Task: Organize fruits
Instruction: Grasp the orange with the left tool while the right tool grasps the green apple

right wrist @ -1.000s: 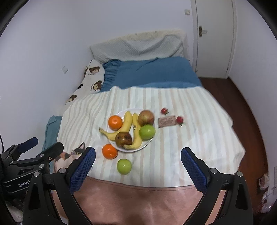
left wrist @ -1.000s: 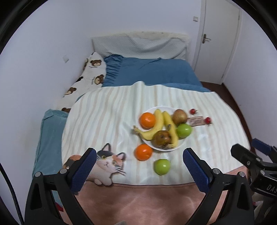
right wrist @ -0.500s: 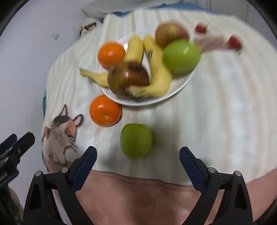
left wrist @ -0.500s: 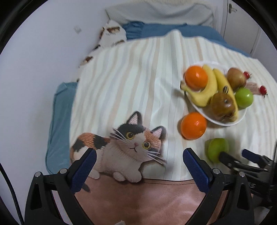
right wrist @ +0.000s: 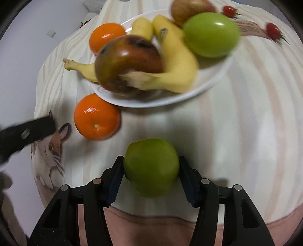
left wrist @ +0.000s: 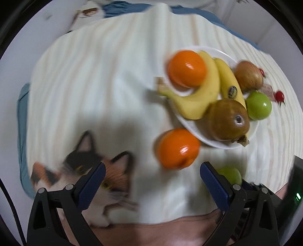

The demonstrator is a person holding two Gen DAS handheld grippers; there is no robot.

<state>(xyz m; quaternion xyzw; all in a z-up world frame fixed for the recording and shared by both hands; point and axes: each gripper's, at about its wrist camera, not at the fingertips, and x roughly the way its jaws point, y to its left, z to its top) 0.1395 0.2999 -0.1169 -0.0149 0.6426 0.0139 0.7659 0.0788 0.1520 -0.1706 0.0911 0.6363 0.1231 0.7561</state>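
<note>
A white plate holds two bananas, an orange, a brown fruit, a green apple and a reddish apple. A loose orange lies on the striped cloth just left of the plate. My right gripper is shut on a second green apple in front of the plate. My left gripper is open and empty, just short of the loose orange. The plate also shows in the left wrist view.
Two cherry tomatoes and a small brown packet lie right of the plate. A cat picture is printed on the cloth at the left. The bed's pink front edge runs under both grippers.
Both grippers came down and forward to the cloth. The right gripper closed around the loose green apple. The left gripper stayed open and neared the loose orange.
</note>
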